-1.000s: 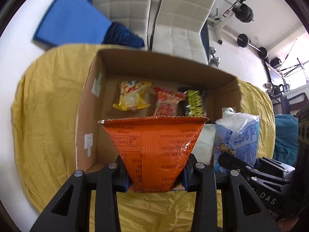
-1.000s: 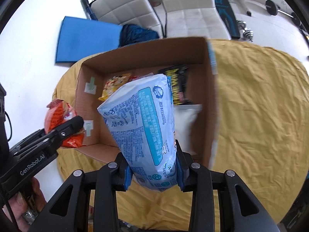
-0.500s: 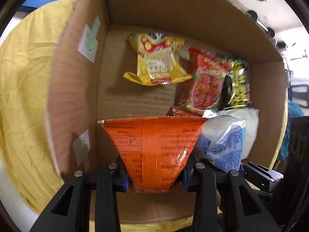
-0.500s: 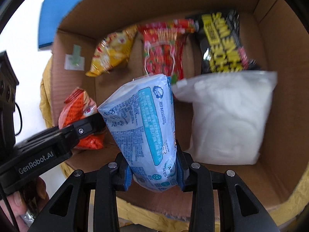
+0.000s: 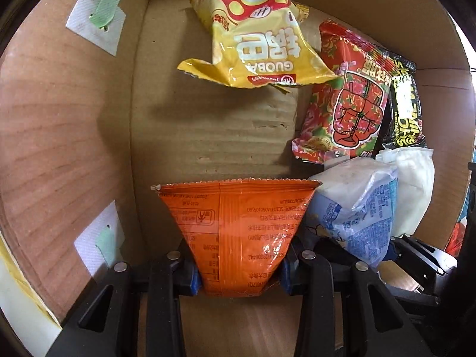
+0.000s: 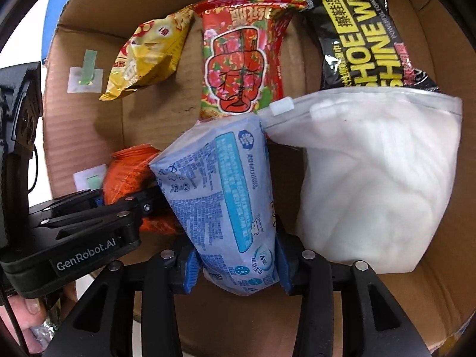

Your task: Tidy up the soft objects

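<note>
Left tongs (image 5: 238, 270) pinch orange packet (image 5: 238, 223); right tongs (image 6: 235, 267) pinch blue pack (image 6: 220, 196). Both reach into box (image 5: 59, 119); orange packet half-hidden in right view.

Inside a cardboard box (image 5: 208, 136), the left claw (image 5: 238, 270) grips an orange snack packet (image 5: 238, 226), beside a pale blue pack (image 5: 357, 208); a yellow bag (image 5: 255, 44) lies beyond.
</note>
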{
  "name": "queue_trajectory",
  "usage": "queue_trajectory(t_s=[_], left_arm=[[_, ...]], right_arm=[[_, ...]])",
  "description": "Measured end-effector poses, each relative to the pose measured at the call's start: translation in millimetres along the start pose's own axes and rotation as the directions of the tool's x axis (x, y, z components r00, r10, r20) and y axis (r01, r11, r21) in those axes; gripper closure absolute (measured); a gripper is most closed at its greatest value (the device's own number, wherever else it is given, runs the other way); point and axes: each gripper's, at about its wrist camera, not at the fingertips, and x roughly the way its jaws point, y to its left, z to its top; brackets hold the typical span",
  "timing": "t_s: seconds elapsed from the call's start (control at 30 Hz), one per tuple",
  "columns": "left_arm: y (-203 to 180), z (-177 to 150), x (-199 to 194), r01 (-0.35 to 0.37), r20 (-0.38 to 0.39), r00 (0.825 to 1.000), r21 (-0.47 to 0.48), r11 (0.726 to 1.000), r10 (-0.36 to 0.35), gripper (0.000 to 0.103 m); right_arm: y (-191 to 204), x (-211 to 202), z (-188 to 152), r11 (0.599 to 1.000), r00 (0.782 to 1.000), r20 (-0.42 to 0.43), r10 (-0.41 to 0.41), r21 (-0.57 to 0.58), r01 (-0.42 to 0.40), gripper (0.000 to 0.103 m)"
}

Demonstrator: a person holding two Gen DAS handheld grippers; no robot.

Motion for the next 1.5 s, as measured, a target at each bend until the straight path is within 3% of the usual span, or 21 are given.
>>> queue_trajectory(t_s=[0.23, 0.6, 0.83, 1.0, 1.07, 1.27, 1.4, 1.5], left_arm=[[-10, -17, 1, -0.003, 0.010, 1.000, -0.012, 1.000, 0.003, 0.065], [-48, -67, -16, -0.004, 0.093, 0.996, -0.022, 1.000, 0.006, 0.064], [-76, -91, -31, -0.035, 0.180, 0.983, -0.006, 0.999, 0.035, 0.064], [-90, -112, -42, -0.078, 0.232, 0.970, 0.004, 0.997, 0.075, 0.064], [-98, -122, -44, -0.099, 0.252, 0.963, 0.003, 0.995, 0.095, 0.064], [-116, -122, -54, -0.109, 0.309, 0.945, -0.012, 0.994, 0.108, 0.040], [-115, -130, -72, -0.125, 0.353, 0.927, -0.018, 0.992, 0.123, 0.014], [-115, -134, -83, -0.147, 0.384, 0.912, -0.022, 0.989, 0.144, 0.010]], right_arm=[[10, 3, -5, 0.998, 0.999, 0.004, -0.051, -0.046, 0.051, 0.046], [15, -27, -14, 0.990, 0.993, 0.050, -0.108, -0.082, 0.112, 0.045], [5, -51, -20, 0.978, 0.975, 0.130, -0.182, -0.080, 0.193, 0.044], [-9, -66, -23, 0.977, 0.969, 0.154, -0.194, -0.053, 0.204, 0.044], [-15, -72, -25, 0.974, 0.962, 0.170, -0.212, -0.047, 0.222, 0.036], [-24, -97, -38, 0.957, 0.935, 0.226, -0.274, -0.034, 0.289, 0.017], [-34, -113, -46, 0.952, 0.922, 0.255, -0.292, -0.018, 0.307, 0.003], [-37, -122, -50, 0.948, 0.915, 0.269, -0.302, -0.012, 0.317, 0.000]])
